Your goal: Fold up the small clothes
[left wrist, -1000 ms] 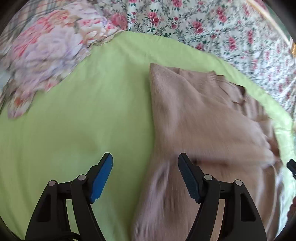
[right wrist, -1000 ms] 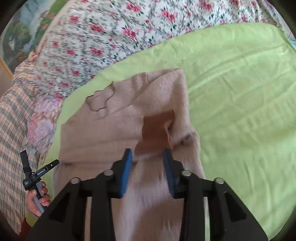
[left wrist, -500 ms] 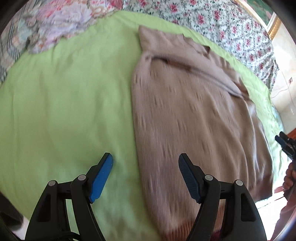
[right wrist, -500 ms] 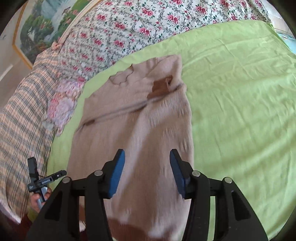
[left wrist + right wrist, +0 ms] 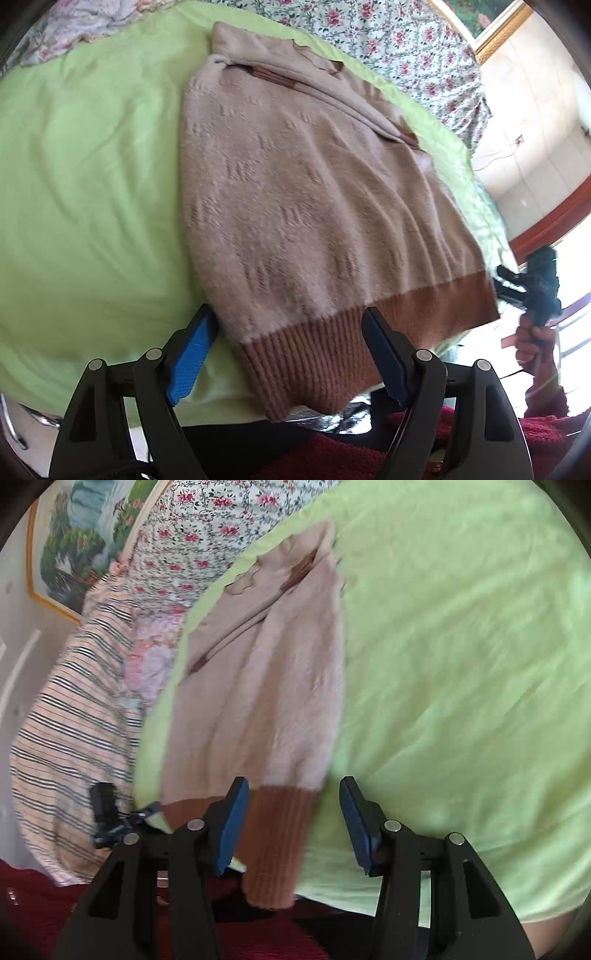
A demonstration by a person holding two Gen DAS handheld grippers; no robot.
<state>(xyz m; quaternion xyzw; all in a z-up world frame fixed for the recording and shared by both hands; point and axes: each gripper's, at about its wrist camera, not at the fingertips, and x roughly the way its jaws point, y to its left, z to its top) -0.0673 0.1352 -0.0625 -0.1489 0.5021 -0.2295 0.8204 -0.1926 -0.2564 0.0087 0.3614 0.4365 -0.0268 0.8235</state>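
Sleeves look folded in; sweater (image 5: 314, 206) lies flat on the green sheet (image 5: 92, 177). Your left gripper (image 5: 288, 354) is opening, right gripper (image 5: 291, 823) released, both straddling its brown hem (image 5: 332, 354), nothing gripped. Hem-to-collar fold's left.

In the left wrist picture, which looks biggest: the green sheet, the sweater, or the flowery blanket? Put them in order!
1. green sheet
2. sweater; nearly as big, so the top two are close
3. flowery blanket; only a far strip shows

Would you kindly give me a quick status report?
Left gripper opening, right gripper open, both at the hem, nothing gripped. Sweater flat on green sheet, sleeves folded in. Nothing in the way.
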